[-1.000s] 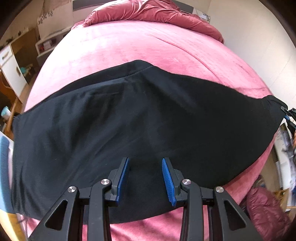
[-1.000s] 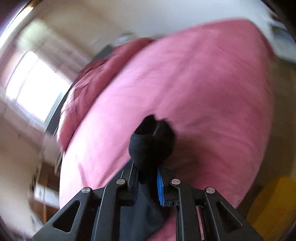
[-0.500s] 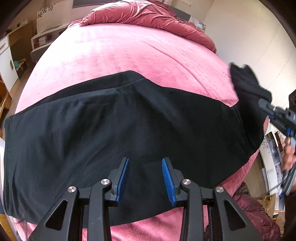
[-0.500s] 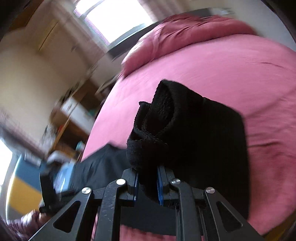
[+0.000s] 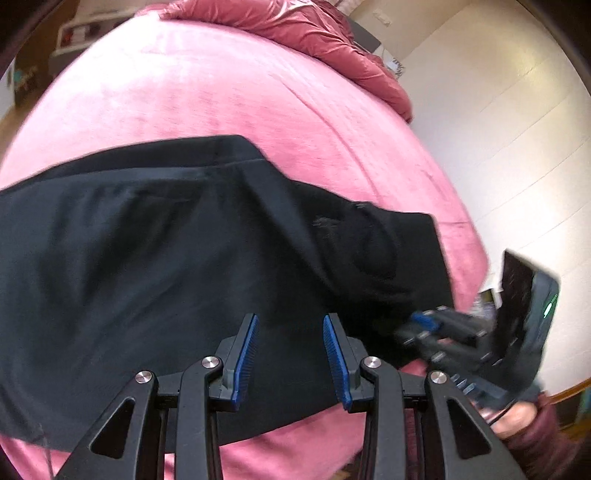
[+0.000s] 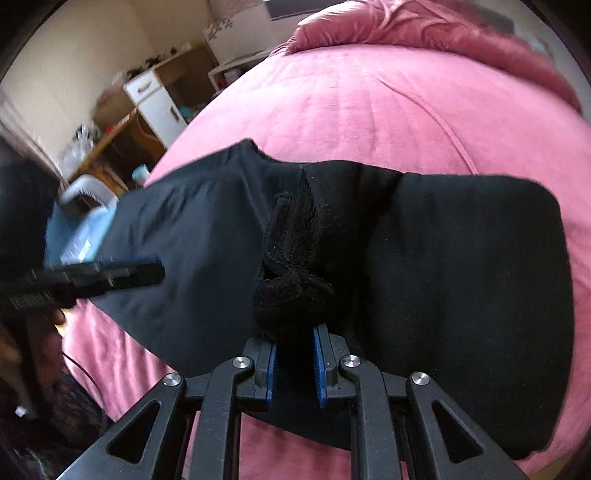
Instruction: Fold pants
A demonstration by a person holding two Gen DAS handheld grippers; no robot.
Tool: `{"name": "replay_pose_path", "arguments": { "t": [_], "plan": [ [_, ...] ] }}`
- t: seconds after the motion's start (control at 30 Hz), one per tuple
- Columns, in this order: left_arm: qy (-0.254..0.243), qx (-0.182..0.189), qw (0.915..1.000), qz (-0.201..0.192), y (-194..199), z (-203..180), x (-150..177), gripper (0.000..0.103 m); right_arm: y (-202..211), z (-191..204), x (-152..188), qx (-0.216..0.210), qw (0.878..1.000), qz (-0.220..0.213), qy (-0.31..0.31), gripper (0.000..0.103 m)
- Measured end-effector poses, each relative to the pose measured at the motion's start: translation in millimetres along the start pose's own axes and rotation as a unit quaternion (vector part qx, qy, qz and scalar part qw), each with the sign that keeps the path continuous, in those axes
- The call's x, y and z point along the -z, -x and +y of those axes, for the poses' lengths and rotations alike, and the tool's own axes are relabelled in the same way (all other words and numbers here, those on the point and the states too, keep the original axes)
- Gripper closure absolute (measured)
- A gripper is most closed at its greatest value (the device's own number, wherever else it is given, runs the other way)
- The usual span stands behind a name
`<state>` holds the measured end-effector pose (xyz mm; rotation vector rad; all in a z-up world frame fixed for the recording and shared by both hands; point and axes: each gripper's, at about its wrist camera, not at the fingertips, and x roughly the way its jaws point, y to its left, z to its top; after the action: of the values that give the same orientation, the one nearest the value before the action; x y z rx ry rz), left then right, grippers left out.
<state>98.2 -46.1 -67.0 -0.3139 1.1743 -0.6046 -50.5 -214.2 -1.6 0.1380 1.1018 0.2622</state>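
Black pants [image 5: 147, 258] lie across the pink bed [image 5: 221, 92], their right end doubled back over the middle [image 6: 461, 277]. In the right wrist view my right gripper [image 6: 294, 363] has the bunched hem [image 6: 291, 291] filling the gap between its blue pads, low over the folded layer; its jaws are opening. It also shows blurred at the right edge of the left wrist view [image 5: 424, 325]. My left gripper [image 5: 291, 350] hangs open above the pants' near edge with nothing between its fingers. From the right wrist view the left gripper [image 6: 110, 275] appears at the left.
A crumpled pink duvet [image 5: 295, 26] is heaped at the bed's far end. A white cupboard and wooden desk [image 6: 159, 103] stand beyond the bed's left side, with a light blue object [image 6: 81, 236] near the pants' left end. A pale wall [image 5: 498, 110] runs along the right.
My right gripper swept the hem from the bed's right edge up and over to the left, laying that end onto the middle of the pants. The left gripper stayed open, turning a little.
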Motion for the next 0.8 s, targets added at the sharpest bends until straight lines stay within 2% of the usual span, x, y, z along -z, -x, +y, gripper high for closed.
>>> {"name": "replay_pose_path", "arguments": {
  "t": [0.03,0.1,0.13,0.2,0.23,0.3,0.37,0.47,0.53,0.63,0.73,0.8],
  "plan": [
    [0.002,0.012,0.9999,0.006,-2,-3,-2,0.066,0,2,1,-0.003,1.000,0.000,0.007,0.080],
    [0.002,0.026,0.9996,0.014,-7,-9,-7,0.066,3,2,1,-0.013,1.000,0.001,0.012,0.068],
    [0.000,0.031,0.9994,0.016,-10,-12,-10,0.066,6,1,1,-0.025,1.000,0.001,0.013,0.065],
    [0.005,0.055,0.9982,0.026,-17,-17,-16,0.066,11,0,5,-0.054,0.998,0.003,0.010,0.053],
    [0.009,0.064,0.9974,0.032,-21,-19,-18,0.066,17,-3,8,-0.075,0.997,0.004,0.007,0.049],
    [0.014,0.078,0.9961,0.040,-26,-22,-21,0.065,29,-6,14,-0.082,0.997,-0.005,0.005,0.047],
    [0.019,0.082,0.9953,0.047,-31,-26,-24,0.065,43,-14,22,-0.066,0.998,-0.013,0.000,0.048],
    [0.026,0.084,0.9942,0.061,-42,-31,-29,0.064,61,-34,37,-0.017,1.000,-0.020,-0.015,0.051],
    [0.020,0.069,0.9950,0.070,-49,-38,-29,0.064,69,-48,47,0.016,0.999,-0.022,-0.027,0.057],
    [0.008,0.038,0.9974,0.061,-56,-48,-33,0.064,84,-72,63,0.067,0.996,-0.030,-0.054,0.068],
    [0.013,0.033,0.9977,0.058,-57,-52,-36,0.064,96,-94,79,0.101,0.991,-0.031,-0.083,0.068],
    [0.016,0.013,0.9974,0.069,-64,-51,-38,0.064,100,-107,89,0.117,0.987,-0.029,-0.104,0.068]
  ]
}}
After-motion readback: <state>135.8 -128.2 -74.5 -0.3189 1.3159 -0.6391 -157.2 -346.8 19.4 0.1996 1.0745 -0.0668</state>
